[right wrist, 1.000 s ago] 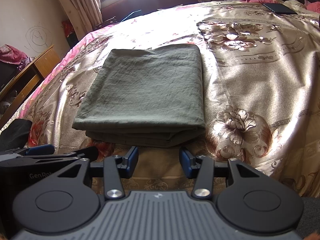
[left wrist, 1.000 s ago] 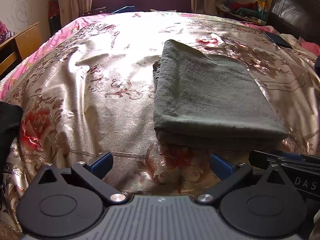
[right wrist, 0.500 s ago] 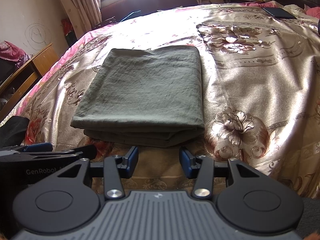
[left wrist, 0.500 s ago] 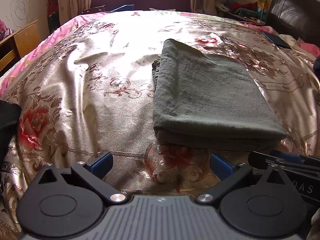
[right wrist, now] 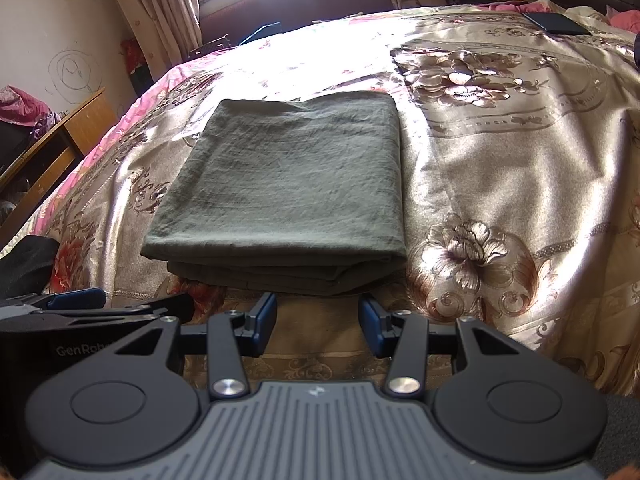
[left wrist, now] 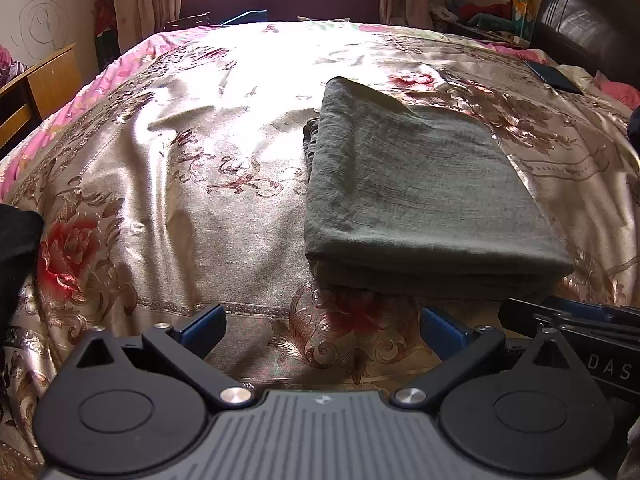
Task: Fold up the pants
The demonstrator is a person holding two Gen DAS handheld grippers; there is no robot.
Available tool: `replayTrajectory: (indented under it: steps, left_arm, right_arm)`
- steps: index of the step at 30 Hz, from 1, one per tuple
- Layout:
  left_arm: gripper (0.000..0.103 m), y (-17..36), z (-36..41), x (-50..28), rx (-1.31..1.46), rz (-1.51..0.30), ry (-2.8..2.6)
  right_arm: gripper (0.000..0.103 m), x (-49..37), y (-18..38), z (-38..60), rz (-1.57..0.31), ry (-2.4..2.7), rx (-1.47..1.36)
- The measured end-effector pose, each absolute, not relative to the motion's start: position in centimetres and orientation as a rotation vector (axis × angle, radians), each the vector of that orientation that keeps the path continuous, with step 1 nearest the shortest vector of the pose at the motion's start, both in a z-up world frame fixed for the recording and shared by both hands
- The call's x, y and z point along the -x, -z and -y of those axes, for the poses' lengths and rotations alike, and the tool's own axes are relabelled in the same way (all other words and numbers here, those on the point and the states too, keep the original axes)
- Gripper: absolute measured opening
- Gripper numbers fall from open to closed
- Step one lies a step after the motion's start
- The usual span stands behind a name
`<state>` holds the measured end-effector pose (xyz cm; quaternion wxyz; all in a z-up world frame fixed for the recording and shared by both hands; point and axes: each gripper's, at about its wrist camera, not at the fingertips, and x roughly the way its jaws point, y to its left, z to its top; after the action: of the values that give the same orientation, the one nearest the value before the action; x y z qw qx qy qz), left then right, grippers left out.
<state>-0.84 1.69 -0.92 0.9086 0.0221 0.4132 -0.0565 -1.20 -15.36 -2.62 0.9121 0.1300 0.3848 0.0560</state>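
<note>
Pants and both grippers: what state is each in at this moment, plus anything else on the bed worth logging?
Pants: folded into a flat rectangular stack, lying on the bedspread, untouched.
Left gripper: open, empty, short of the pants.
Right gripper: open, empty, just short of the stack's near edge.
Dark flat device: lying at the far corner.
</note>
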Motion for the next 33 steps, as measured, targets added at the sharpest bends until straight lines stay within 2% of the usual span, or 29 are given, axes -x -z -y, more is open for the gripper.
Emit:
replayTrajectory:
  steps: [33]
  left_arm:
    - [0.103, 0.71, -1.63, 0.94, -0.052, -0.844, 0.117]
  right_arm:
    - [0.046, 1.2, 2.62, 15.37, -0.794, -0.114, -0.272]
